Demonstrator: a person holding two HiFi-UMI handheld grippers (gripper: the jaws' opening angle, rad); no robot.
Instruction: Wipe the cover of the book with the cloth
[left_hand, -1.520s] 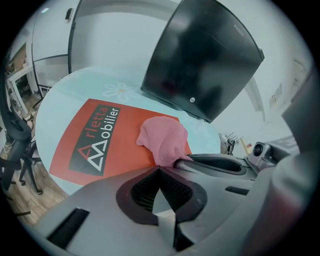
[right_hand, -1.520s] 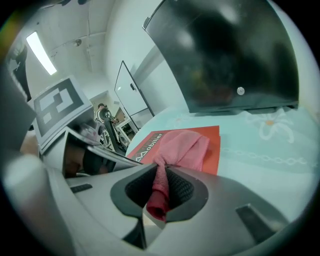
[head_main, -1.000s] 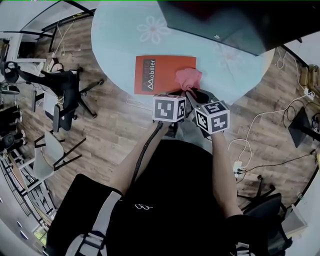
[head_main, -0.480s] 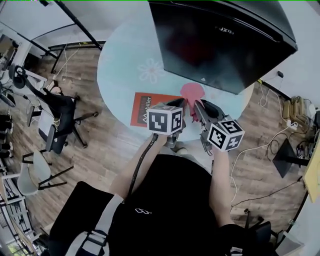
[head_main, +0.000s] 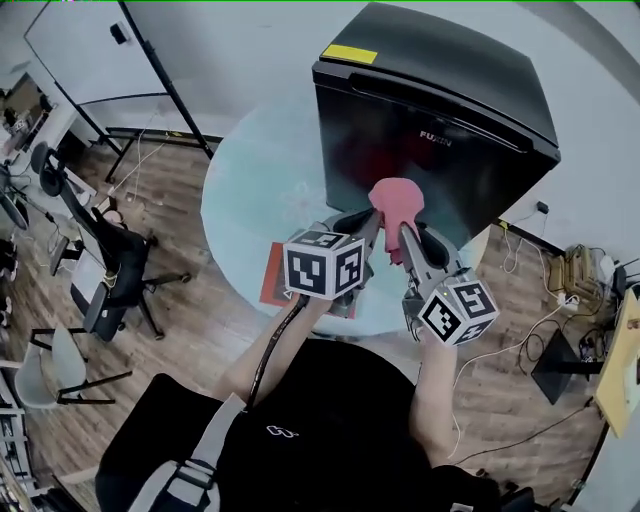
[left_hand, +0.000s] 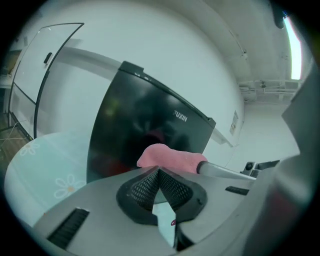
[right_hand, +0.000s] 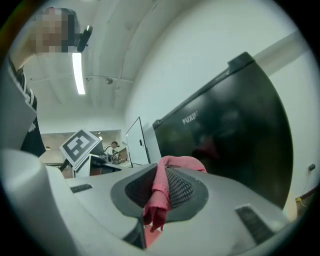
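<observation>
Office-type workroom. Wheeled desk chairs (head_main: 112, 268) stood on a wood-plank floor (head_main: 190, 318) at left. A whiteboard (head_main: 85, 55) on a stand stood behind. Round table (head_main: 255, 190) beside a black mini-fridge (head_main: 440, 110). Loose cables (head_main: 527, 325) crossed the floor. Strip light (right_hand: 77, 72) overhead.

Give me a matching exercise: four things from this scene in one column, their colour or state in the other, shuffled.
Things
1. cloth
2. book
3. left gripper
4. fridge

States
A. orange, flat on the table, partly hidden in the head view
B. jaws together, nothing between them
C. pink, pinched in the right gripper
D. black, glossy front

Pairs: 1-C, 2-A, 3-B, 4-D
</observation>
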